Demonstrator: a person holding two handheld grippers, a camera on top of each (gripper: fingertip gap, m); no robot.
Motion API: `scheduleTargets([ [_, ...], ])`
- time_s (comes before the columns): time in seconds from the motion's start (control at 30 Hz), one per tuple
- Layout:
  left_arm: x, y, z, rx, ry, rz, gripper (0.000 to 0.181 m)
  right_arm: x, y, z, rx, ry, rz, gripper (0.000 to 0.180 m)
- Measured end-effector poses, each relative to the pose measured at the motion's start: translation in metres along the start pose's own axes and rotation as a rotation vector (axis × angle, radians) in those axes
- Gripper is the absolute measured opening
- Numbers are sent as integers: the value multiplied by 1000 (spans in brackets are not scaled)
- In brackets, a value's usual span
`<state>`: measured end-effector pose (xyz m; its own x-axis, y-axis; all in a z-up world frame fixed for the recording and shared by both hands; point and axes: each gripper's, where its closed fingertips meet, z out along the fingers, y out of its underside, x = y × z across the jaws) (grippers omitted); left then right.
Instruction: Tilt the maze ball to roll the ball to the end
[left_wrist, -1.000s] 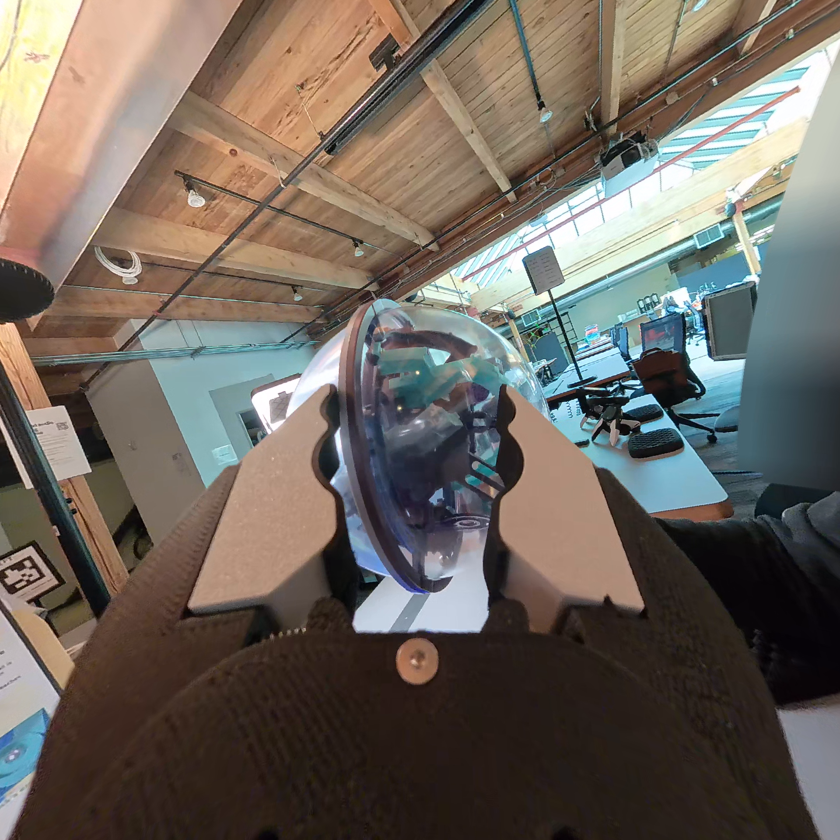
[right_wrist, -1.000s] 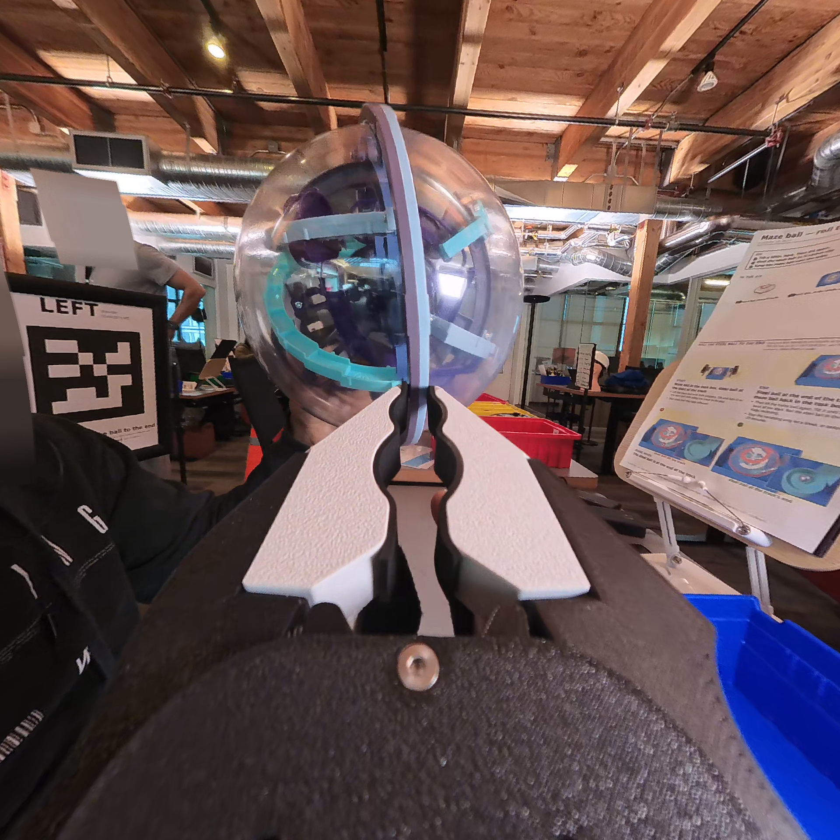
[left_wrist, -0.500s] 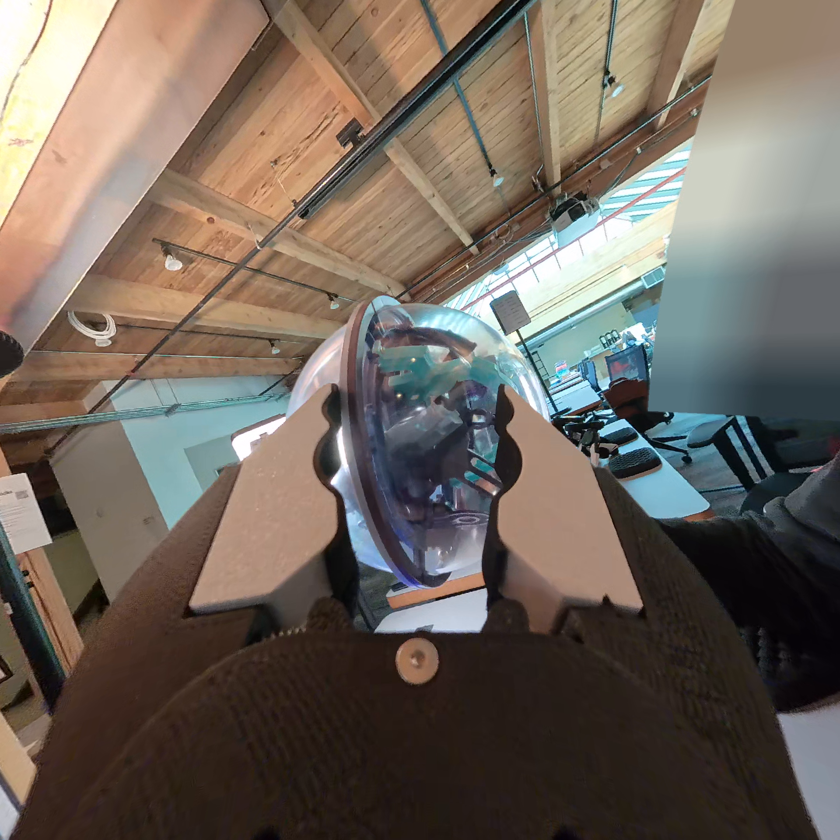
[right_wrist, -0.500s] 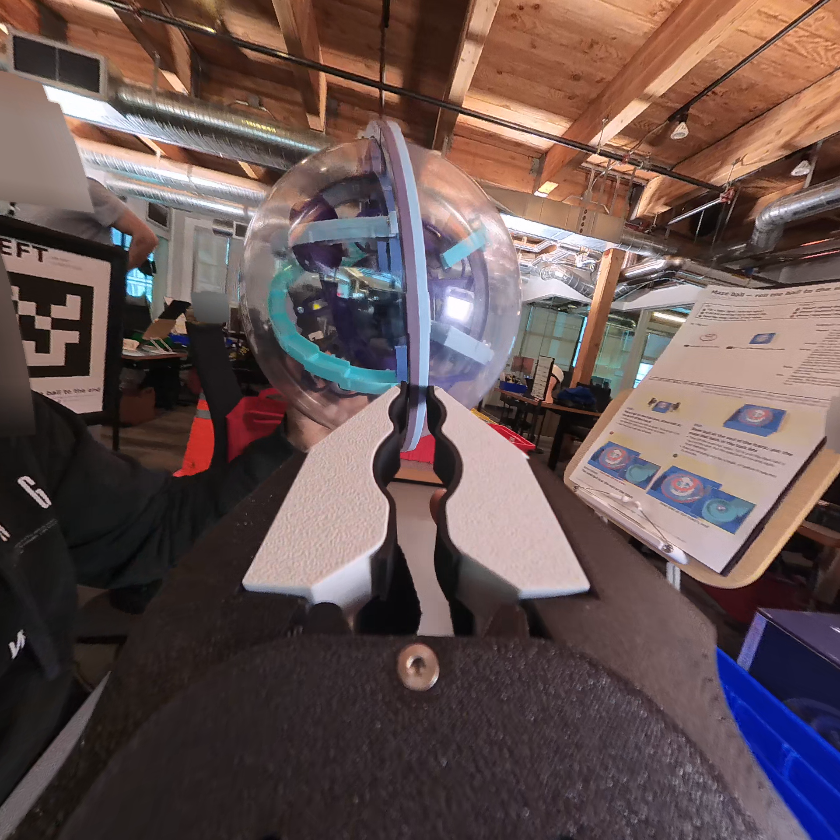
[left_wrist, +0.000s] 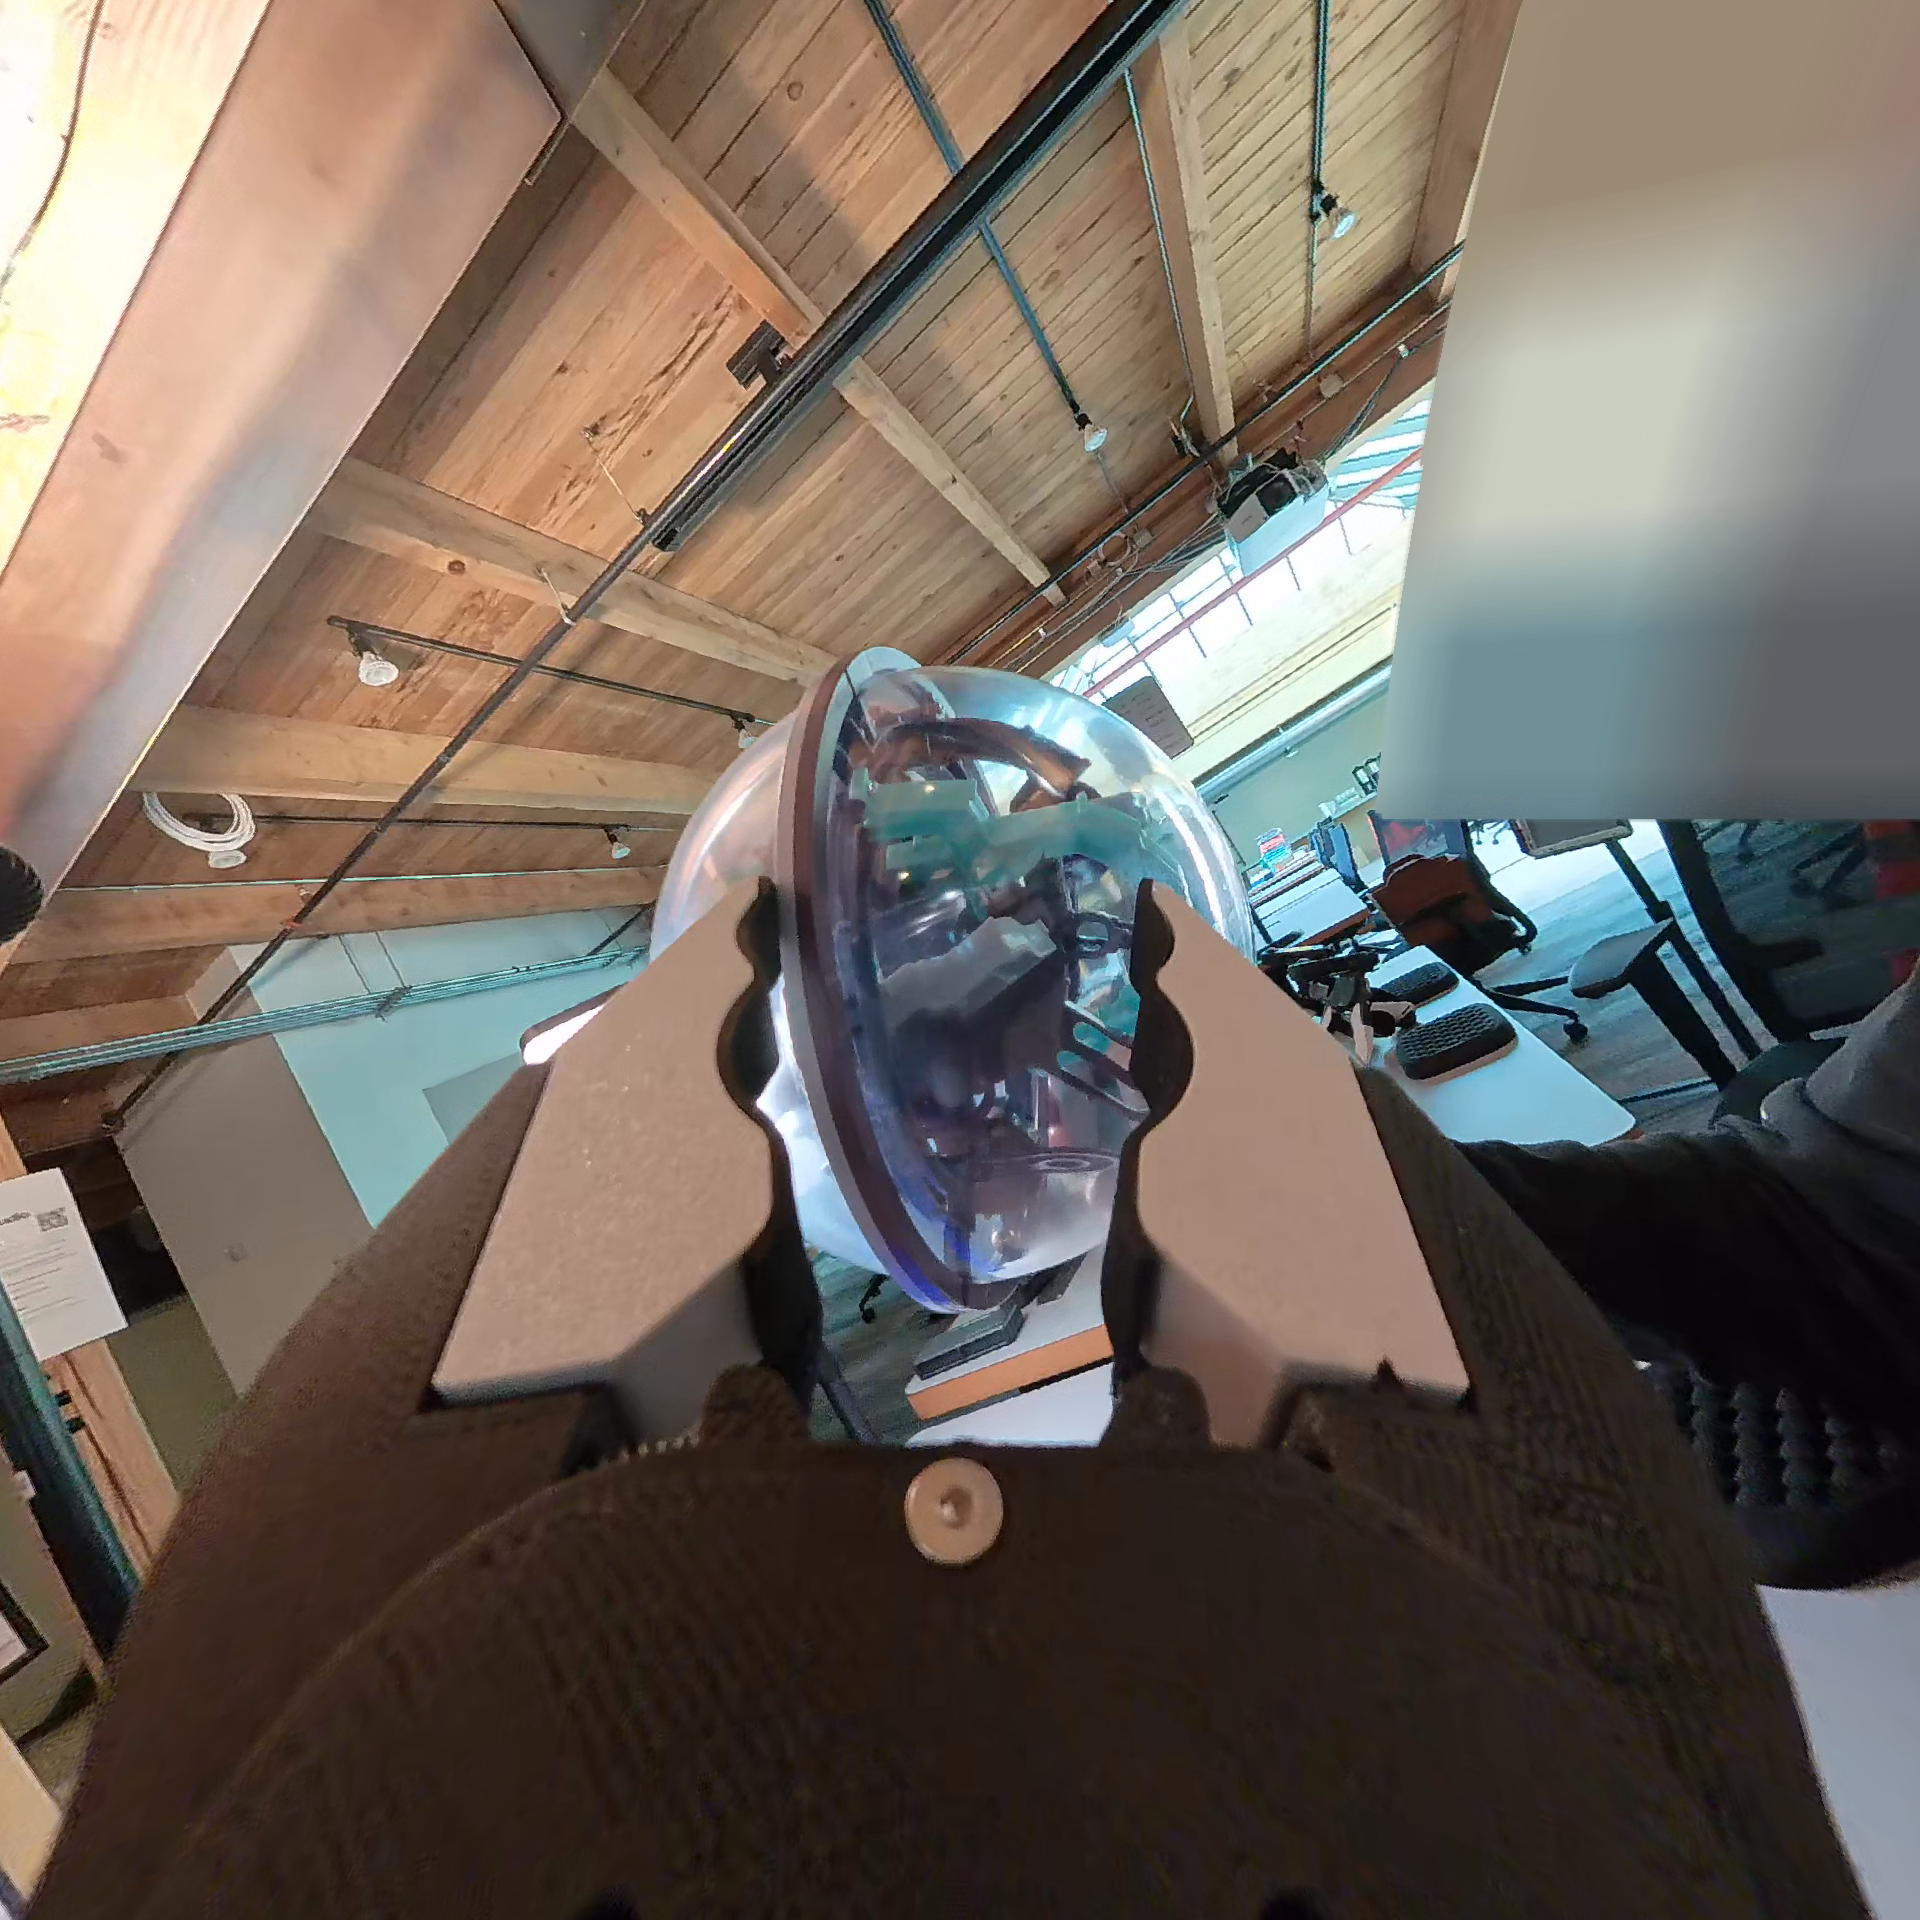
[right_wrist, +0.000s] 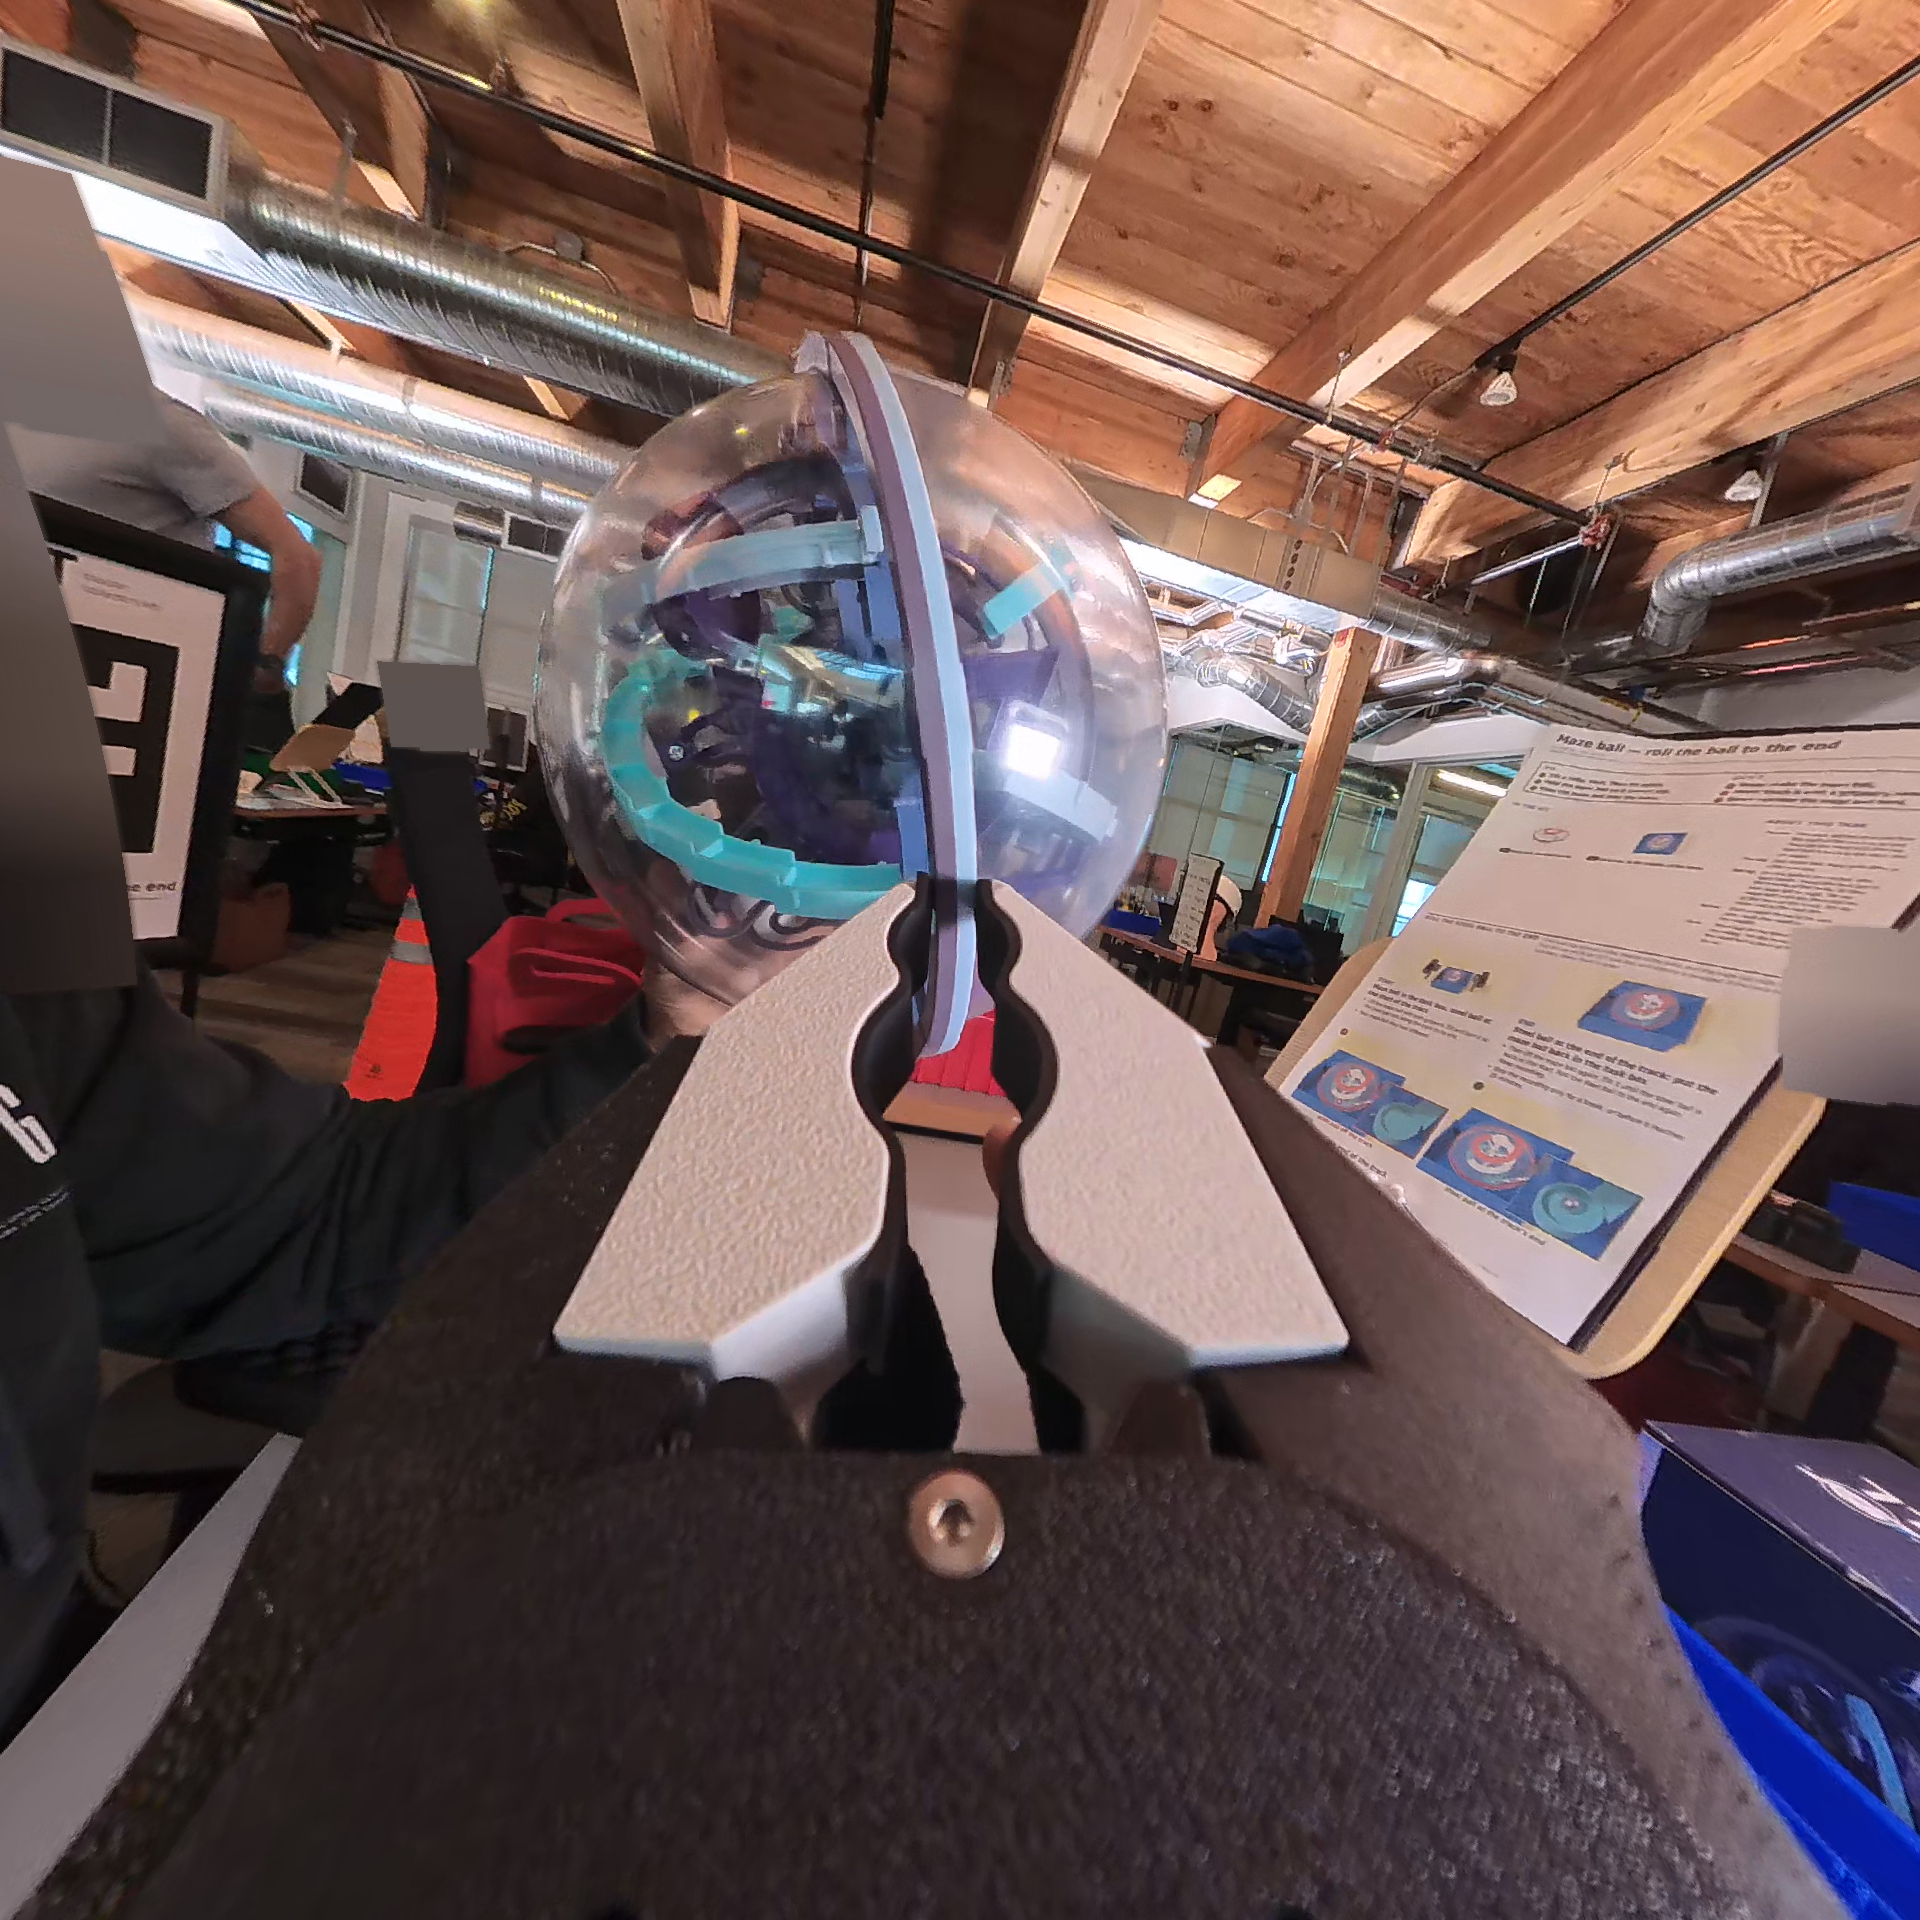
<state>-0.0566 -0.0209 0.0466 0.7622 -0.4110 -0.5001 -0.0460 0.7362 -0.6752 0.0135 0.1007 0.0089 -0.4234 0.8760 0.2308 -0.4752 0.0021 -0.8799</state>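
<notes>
Gripping the maze ball (right_wrist: 852, 717) from two sides, both grippers hold it raised in the air under a wooden ceiling (left_wrist: 644, 343).

The right gripper (right_wrist: 948, 914) is clenched on the thin equatorial rim at the sphere's lower edge, rim nearly upright and leaning slightly. The left gripper (left_wrist: 951, 925) grasps the clear shell across its width, one finger on each hemisphere. Inside the transparent sphere sit teal tracks (right_wrist: 717, 831) and dark purple maze parts; the small ball cannot be made out. At lower right of the right wrist view, a blue bin (right_wrist: 1787, 1766) holds a dark box. An instruction board (right_wrist: 1558, 1049) stands beside it.
</notes>
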Motion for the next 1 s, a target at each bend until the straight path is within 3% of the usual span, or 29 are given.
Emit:
scheduleTargets([
  [0.63, 21, -13, 3, 1, 51, 174, 63, -4, -2, 3, 67, 1, -68, 6],
  [1.0, 31, -30, 15, -50, 9, 232, 63, -8, 11, 12, 65, -24, 2, 6],
])
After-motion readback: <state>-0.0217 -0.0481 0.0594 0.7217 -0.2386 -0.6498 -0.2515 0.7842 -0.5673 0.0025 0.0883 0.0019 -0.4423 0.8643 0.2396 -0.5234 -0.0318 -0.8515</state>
